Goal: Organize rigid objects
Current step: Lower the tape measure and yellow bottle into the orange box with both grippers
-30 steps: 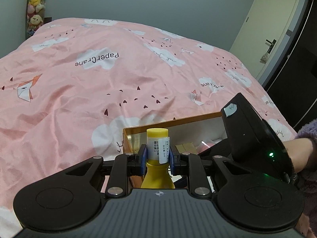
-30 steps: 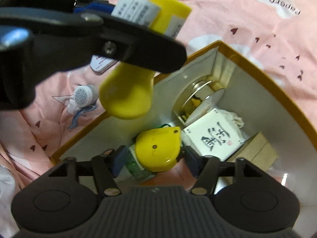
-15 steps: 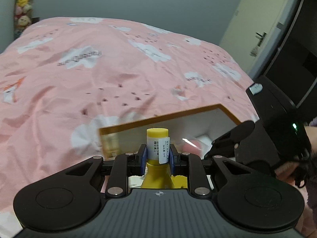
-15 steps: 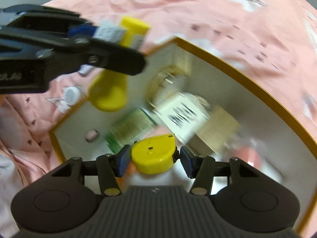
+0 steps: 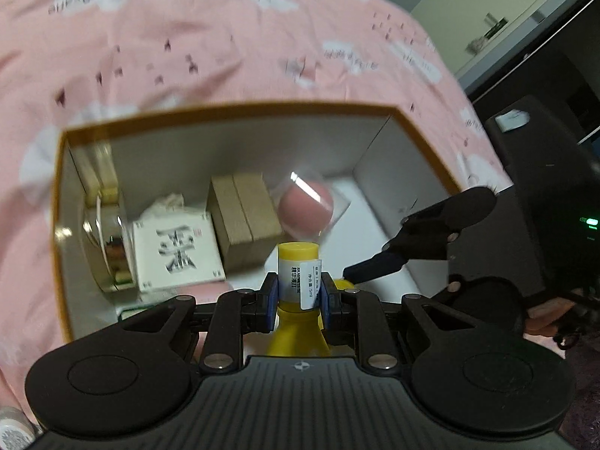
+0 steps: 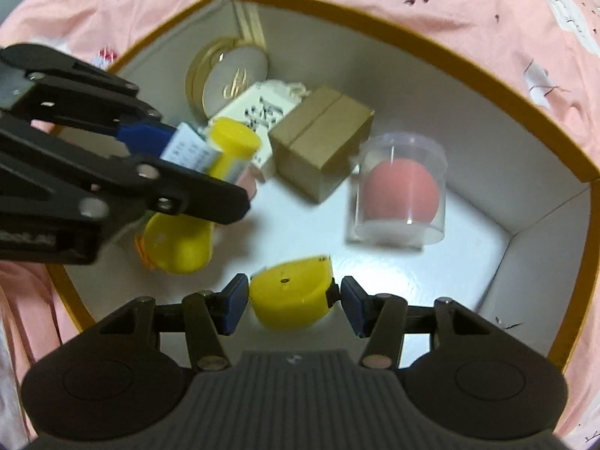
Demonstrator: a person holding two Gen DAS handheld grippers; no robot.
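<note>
Left hand-held gripper (image 5: 299,294), low centre of its view, clamped on the labelled neck of a yellow bottle (image 5: 299,275), held over the open box (image 5: 232,109). Right hand-held gripper (image 6: 294,300), bottom centre of its view, jaws parted around a yellow lump (image 6: 291,296); left pad touching, a slight gap at the right pad, grip not certain. Beyond, inside the white-walled, gold-rimmed box: brown carton (image 6: 322,142) at mid-frame, clear tub with a pink ball (image 6: 401,197) to its right, white printed packet (image 5: 176,249) and round gold compact (image 6: 225,75) toward the upper left. Pink bed cover (image 5: 187,37) all around.
</note>
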